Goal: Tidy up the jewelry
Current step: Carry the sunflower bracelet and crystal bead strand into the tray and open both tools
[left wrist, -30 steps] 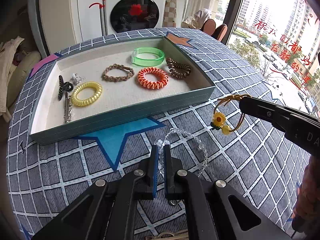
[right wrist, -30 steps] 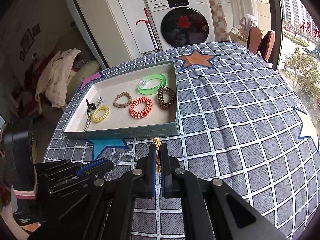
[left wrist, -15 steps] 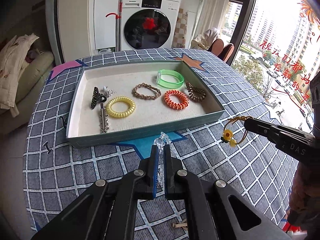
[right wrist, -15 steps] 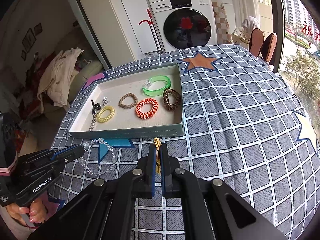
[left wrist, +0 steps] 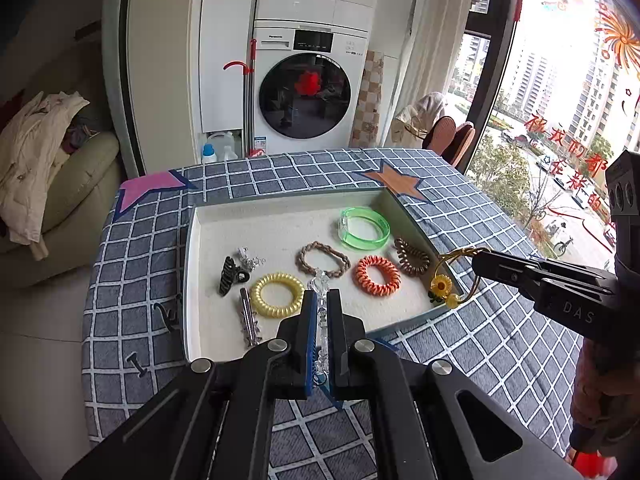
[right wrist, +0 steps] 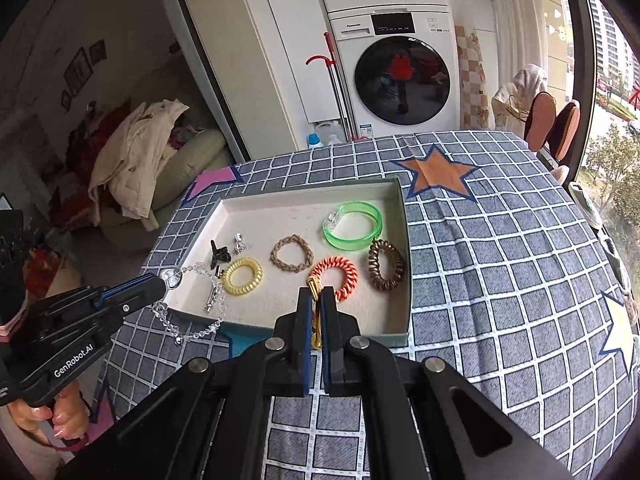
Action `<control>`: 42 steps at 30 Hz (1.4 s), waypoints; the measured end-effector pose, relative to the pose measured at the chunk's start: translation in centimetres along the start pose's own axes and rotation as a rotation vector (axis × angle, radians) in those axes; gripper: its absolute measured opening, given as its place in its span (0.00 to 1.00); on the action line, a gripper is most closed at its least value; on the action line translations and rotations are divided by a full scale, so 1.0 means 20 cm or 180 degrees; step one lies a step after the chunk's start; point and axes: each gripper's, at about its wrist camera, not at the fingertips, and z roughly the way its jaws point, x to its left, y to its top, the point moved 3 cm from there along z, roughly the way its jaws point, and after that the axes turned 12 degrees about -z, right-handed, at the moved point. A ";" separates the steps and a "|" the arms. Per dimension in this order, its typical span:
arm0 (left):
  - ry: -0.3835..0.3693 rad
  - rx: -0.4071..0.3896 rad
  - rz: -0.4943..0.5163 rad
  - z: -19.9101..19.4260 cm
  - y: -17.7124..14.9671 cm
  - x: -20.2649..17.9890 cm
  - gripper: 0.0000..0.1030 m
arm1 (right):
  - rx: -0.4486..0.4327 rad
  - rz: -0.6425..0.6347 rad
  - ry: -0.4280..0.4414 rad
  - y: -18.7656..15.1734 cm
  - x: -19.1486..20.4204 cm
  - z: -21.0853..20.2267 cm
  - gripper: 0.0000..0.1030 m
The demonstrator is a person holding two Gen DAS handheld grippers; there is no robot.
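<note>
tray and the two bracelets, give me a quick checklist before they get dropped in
1. Left tongs shut on the clear bead bracelet: ok.
2. Right tongs shut on the yellow flower bracelet: ok.
3. Both bracelets lifted off the tablecloth: ok, each hangs in the air.
4. Both bracelets over the tray: cannot tell, each hangs near its front edge.
5. Free space in the tray: ok, bare floor at the back left.
6. Bracelets clear of each other: ok, they hang apart.
</note>
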 end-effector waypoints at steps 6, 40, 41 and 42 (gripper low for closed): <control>-0.0008 0.0016 -0.0043 0.09 0.15 0.01 0.23 | 0.0021 -0.0046 0.0083 0.16 0.03 0.12 0.04; 0.0517 0.0444 0.0012 0.61 0.13 0.07 0.23 | 0.0505 0.0157 -0.0052 0.11 -0.14 0.71 0.04; 0.0522 0.0450 0.0038 0.61 0.13 0.06 0.23 | 0.0520 0.0164 -0.0052 0.11 -0.15 0.71 0.04; 0.0524 0.0456 0.0060 0.61 0.12 0.06 0.23 | 0.0531 0.0174 -0.0056 0.10 -0.15 0.72 0.04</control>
